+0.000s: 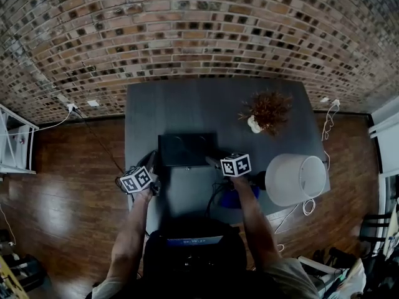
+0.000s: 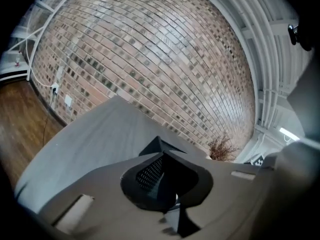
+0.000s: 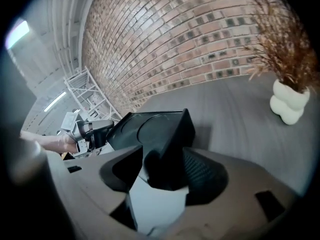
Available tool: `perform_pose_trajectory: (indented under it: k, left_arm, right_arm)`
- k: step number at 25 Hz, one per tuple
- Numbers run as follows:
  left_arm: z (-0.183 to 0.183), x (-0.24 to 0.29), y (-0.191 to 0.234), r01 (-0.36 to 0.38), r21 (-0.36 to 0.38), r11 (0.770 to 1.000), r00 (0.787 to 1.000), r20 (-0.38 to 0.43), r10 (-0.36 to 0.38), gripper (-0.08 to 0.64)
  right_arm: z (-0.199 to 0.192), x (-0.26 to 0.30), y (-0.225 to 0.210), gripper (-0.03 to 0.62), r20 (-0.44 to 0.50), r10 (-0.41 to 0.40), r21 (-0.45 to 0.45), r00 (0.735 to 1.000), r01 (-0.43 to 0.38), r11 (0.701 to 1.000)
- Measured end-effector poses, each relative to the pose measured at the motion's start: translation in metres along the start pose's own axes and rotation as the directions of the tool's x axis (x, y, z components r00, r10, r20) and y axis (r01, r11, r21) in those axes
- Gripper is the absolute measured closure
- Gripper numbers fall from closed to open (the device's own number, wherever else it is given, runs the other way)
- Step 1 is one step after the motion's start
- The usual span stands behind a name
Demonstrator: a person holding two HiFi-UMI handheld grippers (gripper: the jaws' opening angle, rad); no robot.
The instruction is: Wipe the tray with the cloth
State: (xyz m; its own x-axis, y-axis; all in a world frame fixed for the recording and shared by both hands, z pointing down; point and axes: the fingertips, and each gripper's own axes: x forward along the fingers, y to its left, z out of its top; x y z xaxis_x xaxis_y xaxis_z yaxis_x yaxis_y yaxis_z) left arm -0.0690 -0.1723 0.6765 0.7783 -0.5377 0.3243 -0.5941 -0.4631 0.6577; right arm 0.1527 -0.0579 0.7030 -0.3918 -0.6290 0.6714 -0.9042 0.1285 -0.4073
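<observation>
Steadying the black tray (image 1: 187, 149) on the near half of the grey table (image 1: 187, 101), left tongs (image 2: 159, 174) pressed together on its near-left corner, right tongs (image 3: 162, 171) pinching the near-right corner; ideally keeping one grip firm and freeing the other for what looks like the blue cloth (image 1: 240, 197) under the right wrist.

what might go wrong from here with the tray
The left gripper and right gripper each pinch only a corner of the tray; it may slip or twist if lifted. The white lamp lies right beside the right arm, so a wide sweep could knock it off the table.
</observation>
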Motion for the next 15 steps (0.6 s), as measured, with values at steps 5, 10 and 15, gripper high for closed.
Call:
perform_pose_trajectory:
  k: [5,10,15]
  left_arm:
    - [0.026,-0.046,-0.011,0.063,-0.010,0.998,0.991,0.120,-0.062,0.551]
    - [0.042,-0.086,-0.055,0.193,0.007,0.981,0.963,0.189,-0.191,0.551]
    - [0.048,-0.104,-0.104,0.301,0.059,0.952,0.933,0.191,-0.306,0.551]
  right_arm:
    - [0.008,-0.057,0.024,0.387,0.203,-0.006,0.016,0.979,0.003,1.000]
    - [0.031,-0.106,0.080,0.394,0.357,0.055,-0.006,0.932,-0.057,0.998]
    - [0.055,-0.135,0.120,0.436,0.447,0.108,-0.069,0.888,-0.086,0.994]
